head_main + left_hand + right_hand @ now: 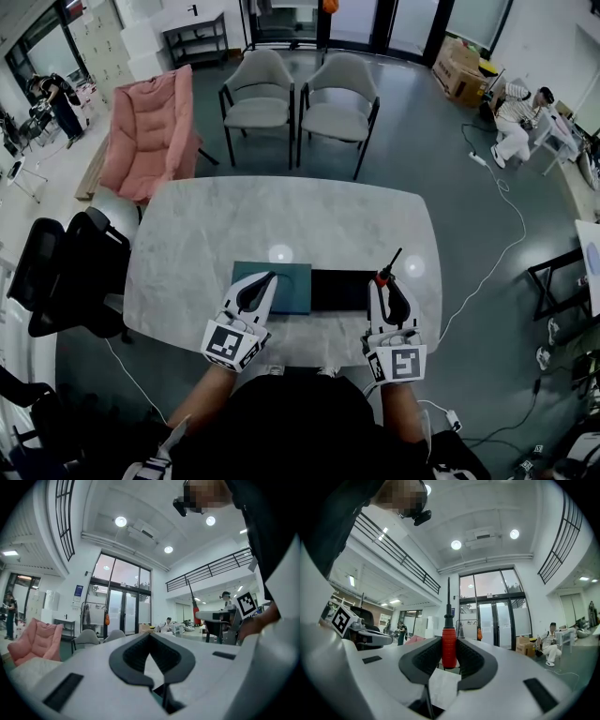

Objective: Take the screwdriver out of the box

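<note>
On the marble table [281, 220] lies a box: a teal lid [291, 295] at the left and a black open tray [342, 291] at the right. My right gripper [382, 281] [449, 640] is shut on the red handle of the screwdriver [388, 266] [449, 652], above the tray's right end. The black shaft sticks up and away past the fingertips. My left gripper [270, 277] [150, 637] is shut, with its tips over the teal lid and nothing seen between them. The left gripper view also catches the screwdriver [196, 608] at the right.
Two grey chairs [300, 103] stand beyond the table's far edge, with a pink padded chair [150, 131] at the far left. A black office chair [66, 272] is close to the table's left side. A white cable [511, 234] runs over the floor at the right.
</note>
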{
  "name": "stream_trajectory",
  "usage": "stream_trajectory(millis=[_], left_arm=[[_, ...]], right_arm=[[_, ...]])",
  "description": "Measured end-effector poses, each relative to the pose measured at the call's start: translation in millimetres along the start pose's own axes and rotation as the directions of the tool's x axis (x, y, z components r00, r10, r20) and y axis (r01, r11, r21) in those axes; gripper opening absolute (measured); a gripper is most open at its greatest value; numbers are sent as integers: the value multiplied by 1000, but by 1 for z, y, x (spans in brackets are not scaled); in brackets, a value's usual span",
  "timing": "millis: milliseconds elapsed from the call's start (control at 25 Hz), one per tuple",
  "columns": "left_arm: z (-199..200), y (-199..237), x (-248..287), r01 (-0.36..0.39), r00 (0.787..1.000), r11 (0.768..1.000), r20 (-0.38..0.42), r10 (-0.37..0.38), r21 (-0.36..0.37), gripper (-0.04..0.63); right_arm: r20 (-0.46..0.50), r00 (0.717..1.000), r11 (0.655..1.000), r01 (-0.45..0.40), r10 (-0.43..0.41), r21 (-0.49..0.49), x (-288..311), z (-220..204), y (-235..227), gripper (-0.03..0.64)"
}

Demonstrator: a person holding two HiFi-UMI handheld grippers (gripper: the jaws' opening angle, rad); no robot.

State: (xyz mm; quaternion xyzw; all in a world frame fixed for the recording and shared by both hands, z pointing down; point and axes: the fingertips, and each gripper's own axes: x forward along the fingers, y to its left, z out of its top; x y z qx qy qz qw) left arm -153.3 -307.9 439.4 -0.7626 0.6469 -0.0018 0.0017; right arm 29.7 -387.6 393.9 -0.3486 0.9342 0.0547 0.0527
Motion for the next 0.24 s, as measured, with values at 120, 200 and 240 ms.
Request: stream_trajectory(millis=[120, 200, 240], left_arm=[[4, 9, -5, -29, 1000, 1000, 10, 29, -2, 6], [6, 14, -8, -44, 999, 999, 14, 44, -1, 6], [7, 17, -9, -50, 999, 999, 16, 50, 0, 5]], right_arm=[[2, 1000, 1000, 2, -2, 1, -2, 1, 0, 112], [3, 1000, 1000, 2, -2, 1, -2, 2, 0, 112], [3, 1000, 1000, 2, -2, 0, -3, 2, 0, 112]])
